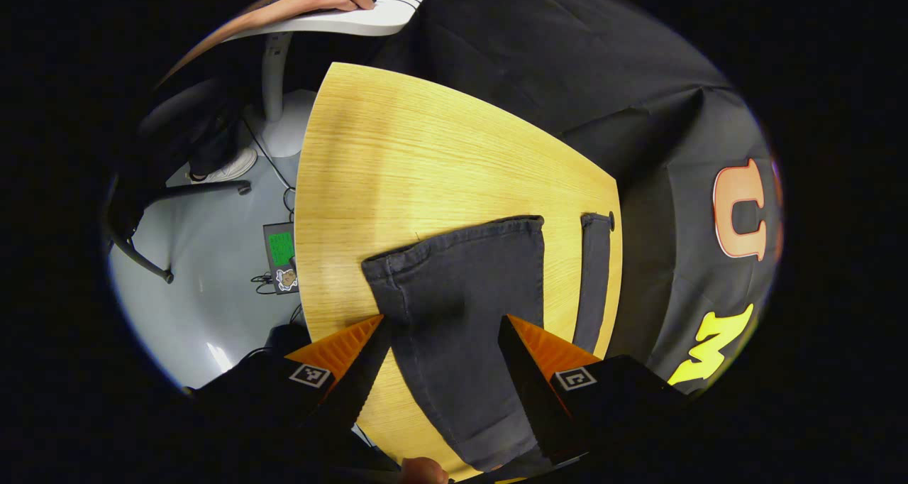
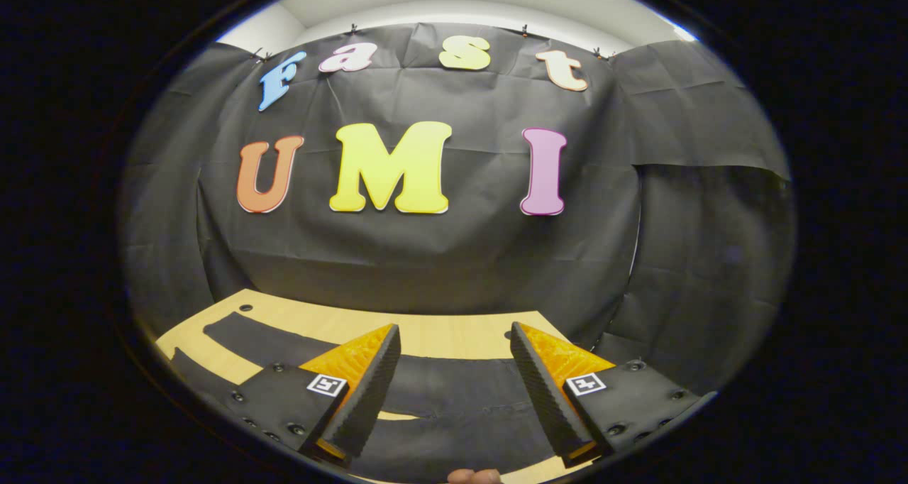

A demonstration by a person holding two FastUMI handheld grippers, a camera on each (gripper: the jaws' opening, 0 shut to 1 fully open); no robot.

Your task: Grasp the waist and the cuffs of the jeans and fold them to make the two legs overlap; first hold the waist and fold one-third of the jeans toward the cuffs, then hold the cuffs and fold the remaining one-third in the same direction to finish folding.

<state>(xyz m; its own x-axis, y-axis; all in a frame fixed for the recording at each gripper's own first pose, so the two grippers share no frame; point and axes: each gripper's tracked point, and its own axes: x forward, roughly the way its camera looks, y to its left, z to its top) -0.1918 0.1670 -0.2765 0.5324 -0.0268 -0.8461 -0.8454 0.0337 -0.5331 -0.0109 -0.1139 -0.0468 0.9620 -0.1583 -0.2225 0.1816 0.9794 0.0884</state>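
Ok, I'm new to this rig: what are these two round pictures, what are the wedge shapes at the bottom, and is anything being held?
Each picture comes from a camera riding on a hand-held gripper and looking forward along its two fingers; the wedges are those fingers. The left gripper view looks down on a wooden table where dark jeans lie spread out, the two legs apart. The left gripper is open above one leg, gripping nothing. The right gripper view looks level across the same table toward the booth's black cloth wall; the right gripper is open too, with the jeans lying beneath it. Folding hasn't begun.
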